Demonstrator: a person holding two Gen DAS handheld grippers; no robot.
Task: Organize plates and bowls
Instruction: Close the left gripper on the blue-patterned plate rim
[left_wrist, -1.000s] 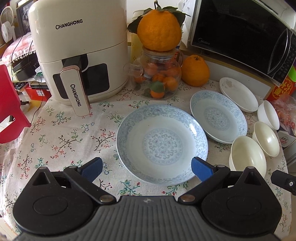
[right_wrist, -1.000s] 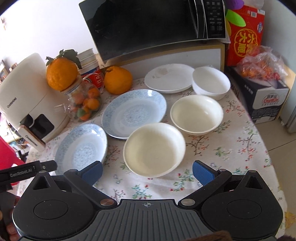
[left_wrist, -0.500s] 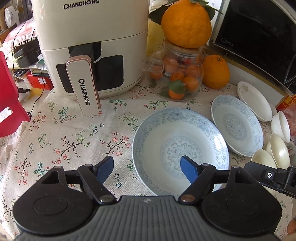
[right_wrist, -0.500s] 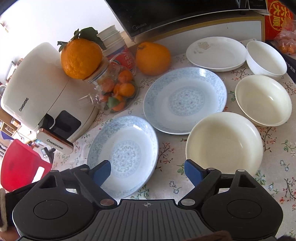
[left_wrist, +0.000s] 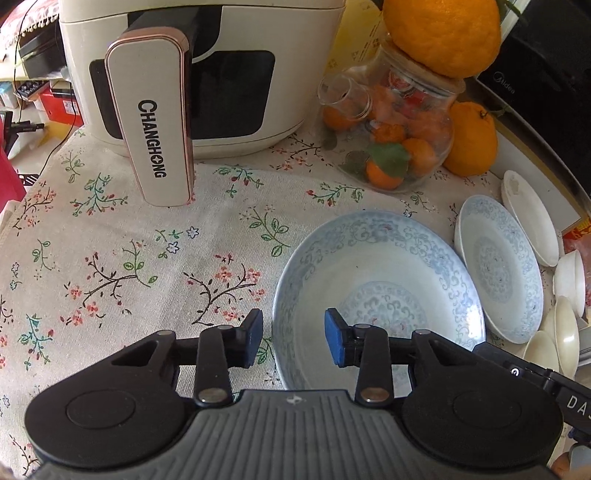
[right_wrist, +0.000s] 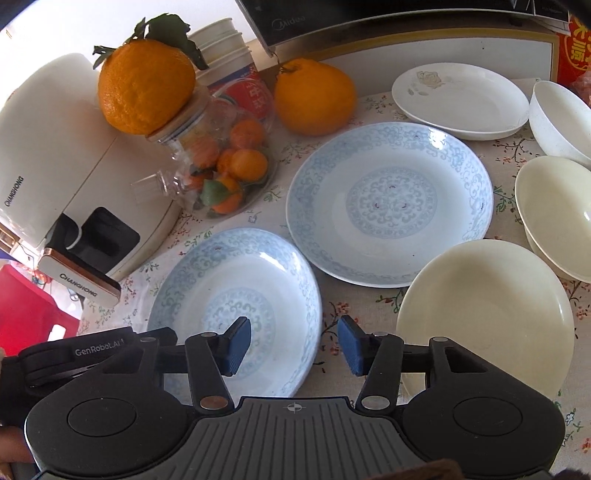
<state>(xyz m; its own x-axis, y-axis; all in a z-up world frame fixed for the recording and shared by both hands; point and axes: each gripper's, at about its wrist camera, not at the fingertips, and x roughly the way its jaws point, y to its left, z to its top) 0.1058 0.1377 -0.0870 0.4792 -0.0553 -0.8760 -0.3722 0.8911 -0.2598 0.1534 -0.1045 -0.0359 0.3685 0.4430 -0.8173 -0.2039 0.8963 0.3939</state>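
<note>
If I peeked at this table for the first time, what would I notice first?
Probably the big orange balanced on top of the glass jar of little oranges, left of the plates. Next, two blue-patterned plates: the near plate, whose opposite rims both grippers straddle, and the far plate behind it.

"CHANGHONG" ran down the air fryer (left_wrist: 207, 74) handle (left_wrist: 151, 136); "Midea" marked the microwave (left_wrist: 546, 74); "GenRobot.AI" stood on the left gripper (right_wrist: 92, 350).
</note>
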